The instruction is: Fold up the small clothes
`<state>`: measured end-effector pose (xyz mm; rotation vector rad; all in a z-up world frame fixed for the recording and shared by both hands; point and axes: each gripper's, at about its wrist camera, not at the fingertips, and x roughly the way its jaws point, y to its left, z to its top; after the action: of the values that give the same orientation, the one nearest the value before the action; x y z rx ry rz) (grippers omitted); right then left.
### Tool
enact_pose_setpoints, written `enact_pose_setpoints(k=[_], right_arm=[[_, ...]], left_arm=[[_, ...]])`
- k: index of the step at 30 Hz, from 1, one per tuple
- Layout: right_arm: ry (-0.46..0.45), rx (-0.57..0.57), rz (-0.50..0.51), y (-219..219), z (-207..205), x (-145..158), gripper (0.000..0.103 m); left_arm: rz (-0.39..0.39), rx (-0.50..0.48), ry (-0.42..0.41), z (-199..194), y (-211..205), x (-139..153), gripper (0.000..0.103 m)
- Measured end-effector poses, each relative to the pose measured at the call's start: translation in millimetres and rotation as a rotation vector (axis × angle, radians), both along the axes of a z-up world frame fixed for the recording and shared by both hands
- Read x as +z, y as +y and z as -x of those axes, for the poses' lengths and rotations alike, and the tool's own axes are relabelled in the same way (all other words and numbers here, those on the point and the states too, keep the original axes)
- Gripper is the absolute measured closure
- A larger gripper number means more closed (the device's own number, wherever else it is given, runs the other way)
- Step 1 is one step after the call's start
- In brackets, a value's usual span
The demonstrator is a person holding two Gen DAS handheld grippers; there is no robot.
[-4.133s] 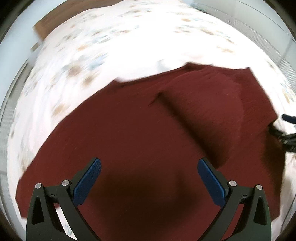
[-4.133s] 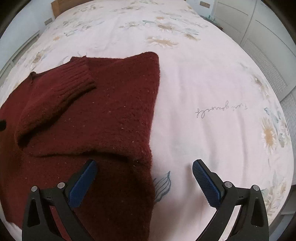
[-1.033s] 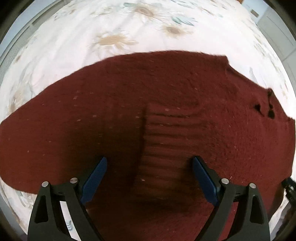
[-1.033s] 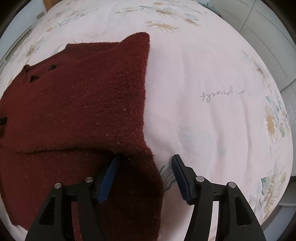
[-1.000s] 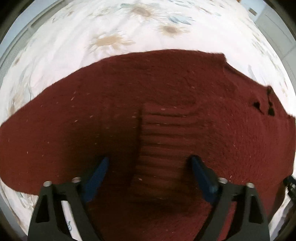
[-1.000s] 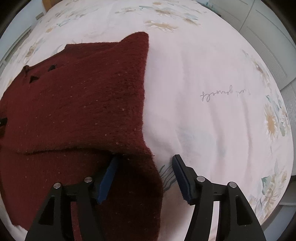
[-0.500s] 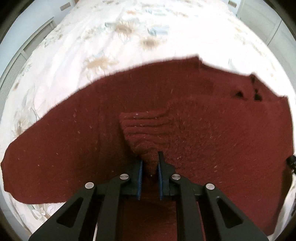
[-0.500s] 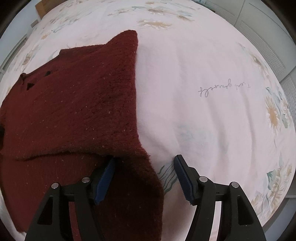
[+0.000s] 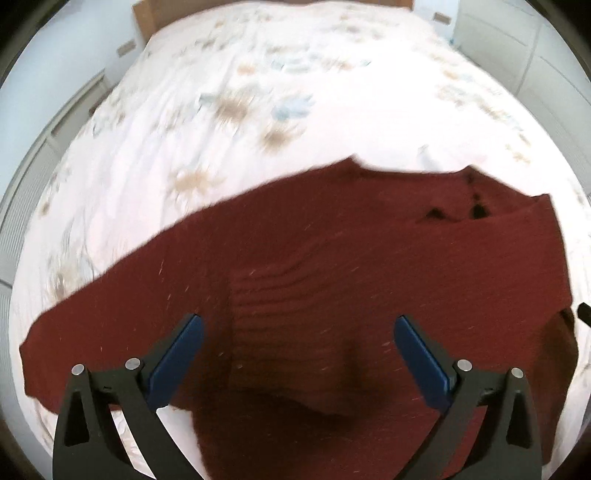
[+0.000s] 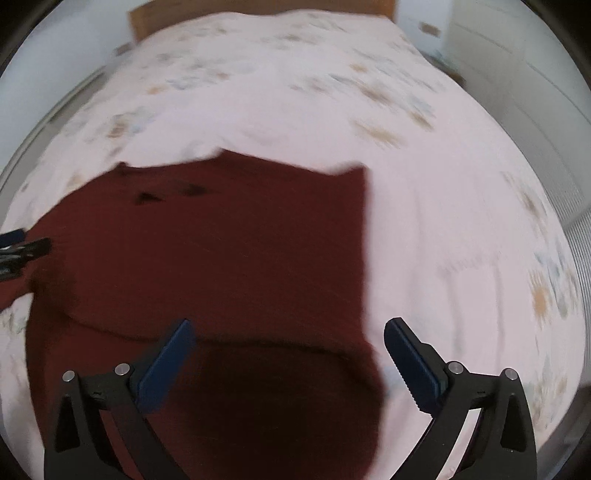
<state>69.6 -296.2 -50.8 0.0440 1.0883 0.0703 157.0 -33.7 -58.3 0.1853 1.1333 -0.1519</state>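
A dark red knit sweater (image 9: 388,258) lies on the bed, part folded, with a ribbed sleeve cuff (image 9: 280,317) lying on its body. My left gripper (image 9: 299,354) is open and empty above the cuff. In the right wrist view the sweater (image 10: 229,251) fills the lower left, its right edge straight. My right gripper (image 10: 288,358) is open and empty above the sweater's near right corner. The left gripper's tip (image 10: 22,247) shows at the left edge. Both views are blurred.
The bed has a white floral cover (image 9: 280,92) that spreads far beyond the sweater, also seen in the right wrist view (image 10: 461,206). A wooden headboard (image 10: 258,7) is at the far end. White cupboards (image 9: 535,48) stand to the right.
My left gripper has let go of the sleeve cuff and opened wide. My right gripper has opened wider. Both have pulled back and up from the sweater.
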Motion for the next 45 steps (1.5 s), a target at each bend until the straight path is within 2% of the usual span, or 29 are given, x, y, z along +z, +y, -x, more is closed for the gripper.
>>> enact_pose_setpoints(k=[5, 7, 8, 9, 11, 16, 22, 25, 31, 37, 45], right_arm=[[-0.033, 0.062, 0.007, 56.1, -17.1, -11.8, 0.000], [-0.028, 0.084, 0.018, 77.6, -24.9, -21.6, 0.000], [-0.022, 0.092, 0.027, 85.8, -29.8, -28.9, 0.000], [-0.012, 0.100, 0.035, 94.3, -31.8, -36.5, 0.000], [0.014, 0.109, 0.051, 109.1, -36.5, -52.7, 0.000], [0.045, 0.076, 0.067, 86.5, -39.0, -77.8, 0.000], [0.052, -0.017, 0.070, 35.5, -41.0, -80.9, 0.001], [0.057, -0.042, 0.005, 14.3, -38.1, -83.6, 0.001], [0.062, -0.028, 0.024, 21.3, -40.9, -90.8, 0.001], [-0.003, -0.039, 0.038, 29.4, -29.6, -97.1, 0.001], [0.015, -0.012, 0.052, 42.4, -18.6, -81.6, 0.001]], left_arm=[[0.026, -0.041, -0.020, 10.5, -36.3, -4.4, 0.001], [0.027, -0.036, -0.009, 14.6, -35.3, -6.8, 0.001], [0.040, -0.029, 0.008, 2.8, -29.6, -19.2, 0.001], [0.050, -0.026, 0.021, 2.2, -16.8, -19.8, 0.001], [0.041, -0.025, 0.041, -4.5, -17.9, -39.9, 0.001], [0.015, -0.033, 0.080, 0.5, -12.4, -71.6, 0.001], [0.009, -0.012, 0.068, -1.6, 11.4, -68.9, 0.001], [0.031, -0.007, 0.067, -0.8, 22.9, -71.2, 0.001], [0.020, 0.010, 0.052, 2.0, 20.9, -76.3, 0.001], [0.024, 0.021, 0.035, 5.6, 19.4, -76.5, 0.001], [0.036, 0.042, 0.041, 12.5, 16.7, -74.7, 0.001]])
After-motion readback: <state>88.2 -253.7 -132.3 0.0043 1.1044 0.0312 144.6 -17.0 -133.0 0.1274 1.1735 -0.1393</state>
